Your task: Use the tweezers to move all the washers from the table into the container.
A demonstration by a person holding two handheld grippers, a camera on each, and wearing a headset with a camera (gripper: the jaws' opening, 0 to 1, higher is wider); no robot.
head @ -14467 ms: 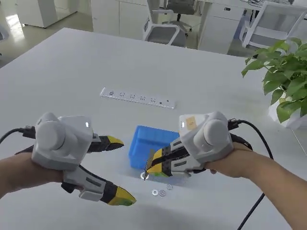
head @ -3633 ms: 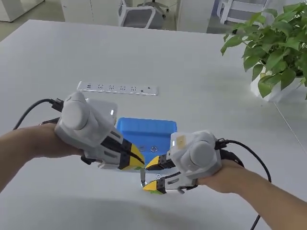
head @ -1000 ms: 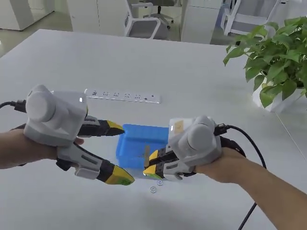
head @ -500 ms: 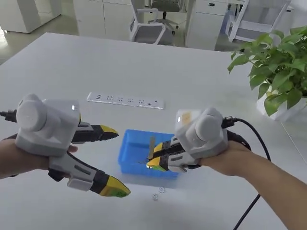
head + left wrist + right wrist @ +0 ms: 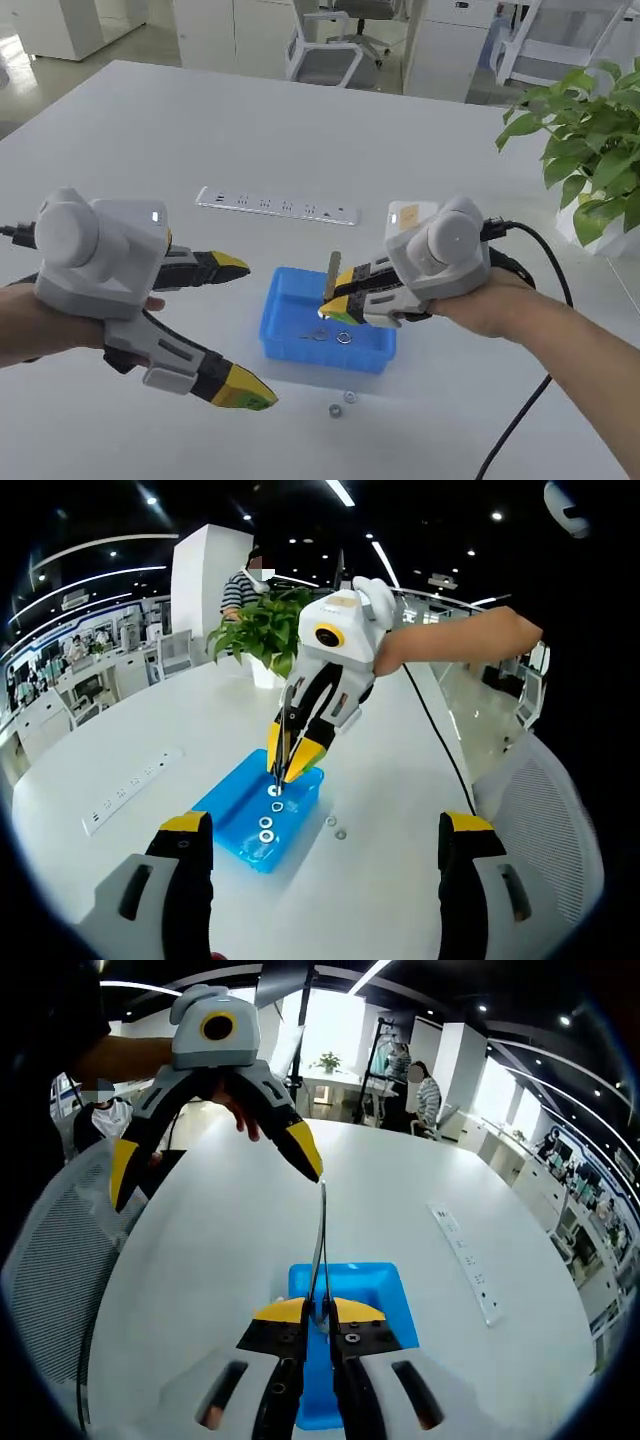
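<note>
Right gripper (image 5: 338, 303): fingers (image 5: 283, 1311) closed tight on the tweezers (image 5: 333, 268), which they clamp mid-shank. The upper end stands up at 12 o'clock of the fingers. In the left gripper view the tweezers' points (image 5: 276, 778) reach down into the container (image 5: 283, 318).

Left gripper (image 5: 238, 330): fingers (image 5: 232, 266) spread wide, holding nothing, at 9 o'clock of the container and apart from it.

Container: blue, open-topped, shallow, on the white surface (image 5: 150, 130). Contents: washers (image 5: 267, 823), several, flat on the floor. The nearest lies just under the tweezers' points.

Loose washers (image 5: 343, 403): two, on the surface just outside the container's near wall at 6 o'clock, close together.

Power strip (image 5: 275, 205): white, at 12 o'clock of the container, well apart.

Potted plant (image 5: 590, 140): at 2 o'clock, cut off by the frame edge.

Hard to make out: whether the tweezers' points grip a washer or merely hang over one; the exact count in the container.
</note>
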